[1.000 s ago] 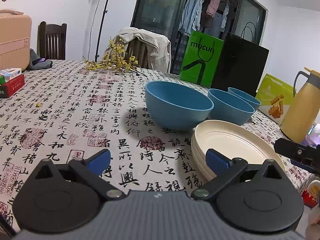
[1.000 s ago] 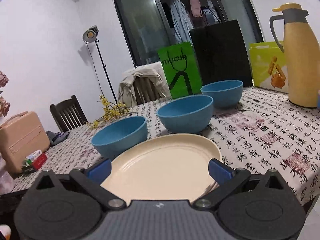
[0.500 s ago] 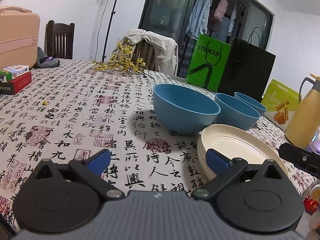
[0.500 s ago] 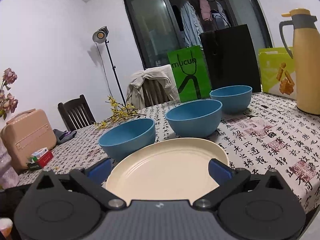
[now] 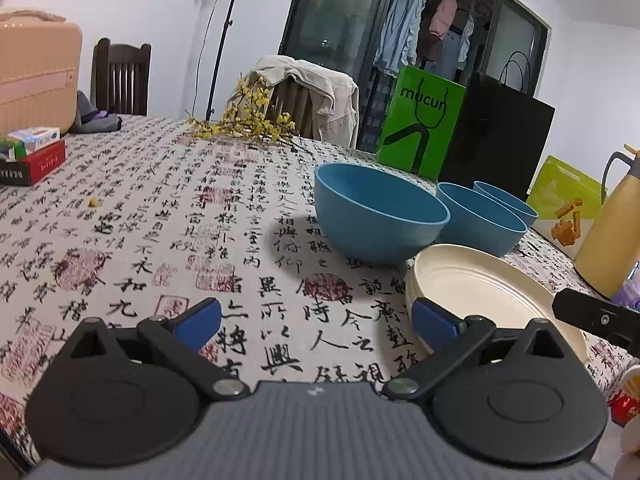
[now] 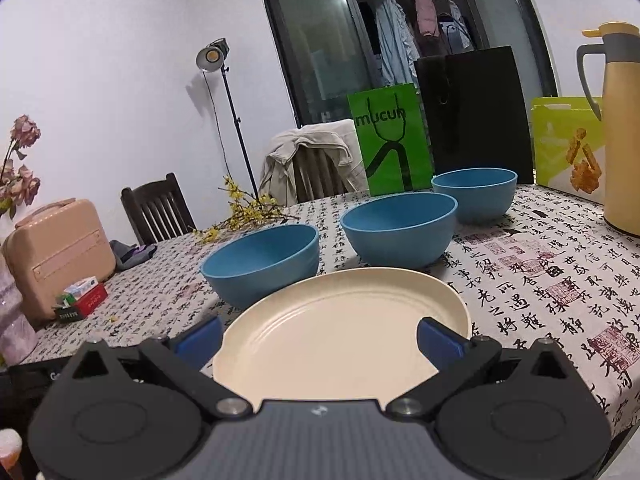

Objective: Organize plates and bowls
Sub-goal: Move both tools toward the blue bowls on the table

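Three blue bowls stand in a row on the calligraphy-print tablecloth: the nearest bowl (image 5: 380, 216) (image 6: 264, 264), the middle bowl (image 5: 480, 220) (image 6: 400, 228) and the far bowl (image 5: 508, 200) (image 6: 476, 192). A stack of cream plates (image 5: 492, 300) (image 6: 340, 332) lies in front of them near the table edge. My left gripper (image 5: 316, 320) is open over bare cloth, left of the plates, holding nothing. My right gripper (image 6: 320, 340) is open just above the near rim of the plate stack, with its fingers on either side and nothing gripped. Part of the right gripper (image 5: 596, 316) shows in the left wrist view.
A yellow thermos (image 5: 608, 224) (image 6: 620, 128) stands at the right. Green, black and yellow-green bags (image 6: 388, 140) line the far edge. Yellow flower sprigs (image 5: 248, 120), small boxes (image 5: 32, 156) and a pink case (image 6: 56, 252) lie to the left. Chairs stand behind the table.
Both grippers have drawn back slightly and risen, so bowls and plates sit a little farther off. Neither gripper has taken hold of anything; bowls and plates have not moved.
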Tool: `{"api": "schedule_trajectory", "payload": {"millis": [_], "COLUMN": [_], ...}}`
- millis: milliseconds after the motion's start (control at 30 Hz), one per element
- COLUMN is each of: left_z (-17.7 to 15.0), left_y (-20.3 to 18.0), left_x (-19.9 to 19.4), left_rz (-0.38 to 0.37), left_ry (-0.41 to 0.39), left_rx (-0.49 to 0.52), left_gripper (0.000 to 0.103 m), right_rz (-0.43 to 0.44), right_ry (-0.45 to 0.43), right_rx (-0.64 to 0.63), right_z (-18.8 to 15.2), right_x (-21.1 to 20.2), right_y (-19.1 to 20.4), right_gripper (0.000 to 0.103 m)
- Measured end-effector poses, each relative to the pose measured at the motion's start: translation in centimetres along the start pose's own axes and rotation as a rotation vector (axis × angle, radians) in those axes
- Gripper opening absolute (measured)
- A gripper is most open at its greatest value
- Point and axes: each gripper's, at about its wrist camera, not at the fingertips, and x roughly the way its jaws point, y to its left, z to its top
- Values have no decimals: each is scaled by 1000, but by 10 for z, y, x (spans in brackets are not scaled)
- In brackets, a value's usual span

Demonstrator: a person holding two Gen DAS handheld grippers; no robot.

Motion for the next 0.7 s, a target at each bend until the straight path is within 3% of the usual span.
{"api": "schedule_trajectory", "payload": {"millis": [700], "left_z": [41], "left_y": [9], "left_x": [11], "left_rz": [-12], "left_ry": [-28], "left_rx": [50], "left_gripper": [103], "right_rz": [-25], "right_ry": [-12], "right_rx": [-110], "right_z": [34], "right_x": [19], "right_y": [-8], "right_gripper": [103]}}
